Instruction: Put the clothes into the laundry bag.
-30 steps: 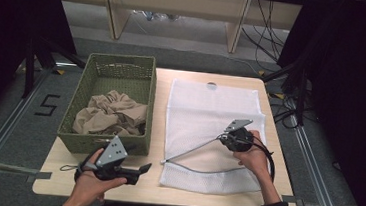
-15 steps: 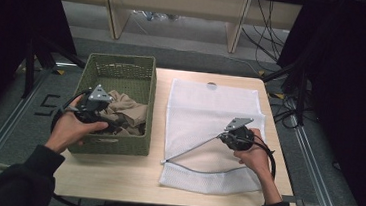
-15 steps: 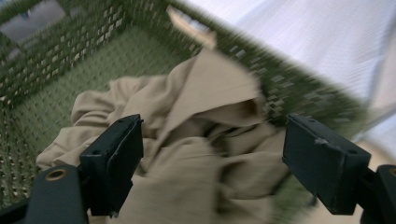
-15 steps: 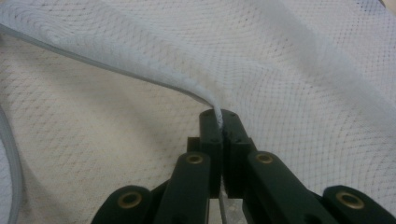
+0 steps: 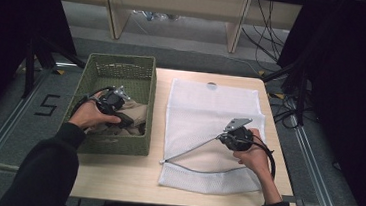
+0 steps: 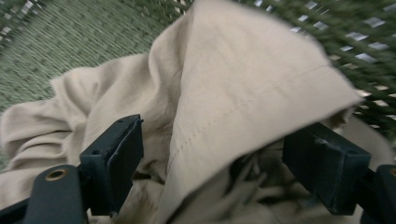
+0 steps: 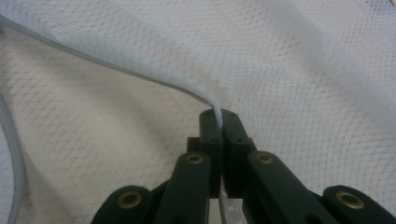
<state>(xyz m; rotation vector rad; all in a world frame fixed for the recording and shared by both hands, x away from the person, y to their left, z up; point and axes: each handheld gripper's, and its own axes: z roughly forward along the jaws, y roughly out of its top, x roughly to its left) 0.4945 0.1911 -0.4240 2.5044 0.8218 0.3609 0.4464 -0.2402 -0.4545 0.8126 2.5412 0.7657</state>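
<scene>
A: Where are we w/ the left tongs (image 5: 128, 120) now?

B: We have them down inside the green basket (image 5: 103, 67), which sits on the left part of the desk (image 5: 114, 172). In the left gripper view the left tongs (image 6: 212, 163) are released, jaws wide apart, and a fold of the beige cloth (image 6: 233, 93) rises between them. The pads do not press on it, as far as we can see.

A: And the cloth itself?

B: The beige cloth (image 5: 132, 112) is crumpled on the basket floor, at the side near the person. Behind it we see the green weave of the basket wall (image 6: 84, 32). That picture is a bit blurred.

A: OK. The right side?

B: The right tongs (image 5: 221, 138) are over the white mesh bag (image 5: 210, 110), which lies flat on the right part of the desk. In the right gripper view the right tongs (image 7: 220, 122) are clenched on the edge of the mesh bag (image 7: 280, 56); the white hem goes straight into the closed jaws.

A: So the bag is open?

B: Partly. From the high view the pinched hem is lifted off the lower layer and makes a slanted line toward the bag's left corner near the person. The lower layer stays on the desk.

A: Hands?

B: The left hand (image 5: 87, 115) is over the basket, the right hand (image 5: 256, 157) rests on the bag, w/ a cable looping beside it.
</scene>
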